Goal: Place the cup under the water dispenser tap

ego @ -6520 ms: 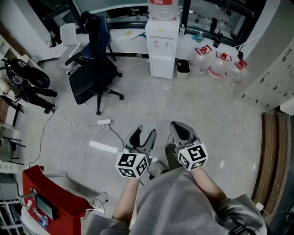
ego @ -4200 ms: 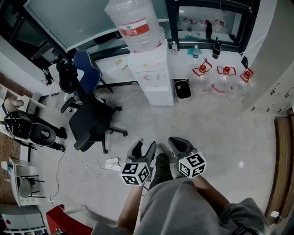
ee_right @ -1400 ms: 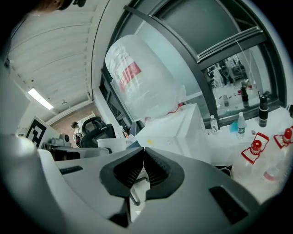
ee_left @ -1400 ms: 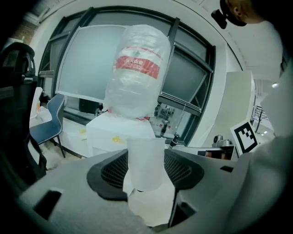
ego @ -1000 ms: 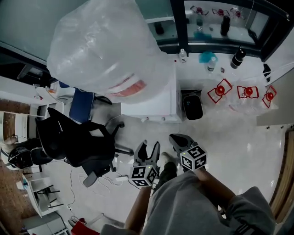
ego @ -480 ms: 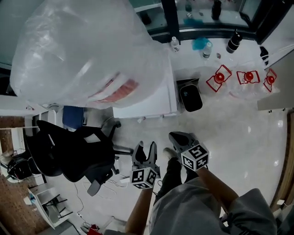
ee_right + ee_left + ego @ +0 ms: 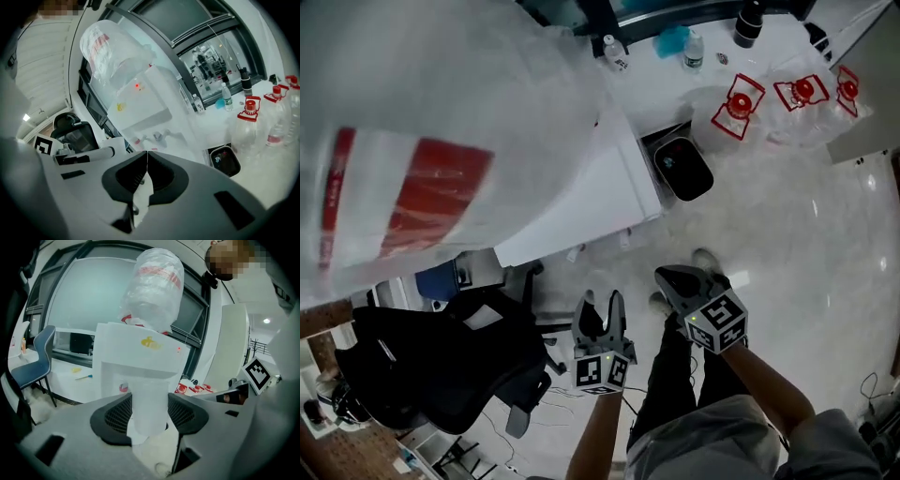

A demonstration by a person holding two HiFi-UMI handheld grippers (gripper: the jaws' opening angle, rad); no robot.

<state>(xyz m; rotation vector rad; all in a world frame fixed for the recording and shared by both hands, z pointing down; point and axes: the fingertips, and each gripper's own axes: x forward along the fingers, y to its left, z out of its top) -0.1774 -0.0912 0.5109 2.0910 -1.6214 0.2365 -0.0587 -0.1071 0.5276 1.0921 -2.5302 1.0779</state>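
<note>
facing the white water dispenser (image 7: 140, 362), big bottle (image 7: 152, 287) on top. carrying the clear cup (image 7: 149, 399) upright in the left gripper (image 7: 149, 413), pinching its sides with the fingers (image 7: 116, 414), ready to slide under the tap (image 7: 123, 387). keeping the right gripper (image 7: 145, 176) empty, fingers pressed together.

Pale floor (image 7: 787, 234) — dispenser (image 7: 586, 202), black bin (image 7: 680, 171), red-capped jugs (image 7: 739, 101), office chair (image 7: 441, 366) standing on it.

No readable txt anywhere — red label (image 7: 427, 187) on the big water bottle (image 7: 516, 103) has print, but too blurred.
</note>
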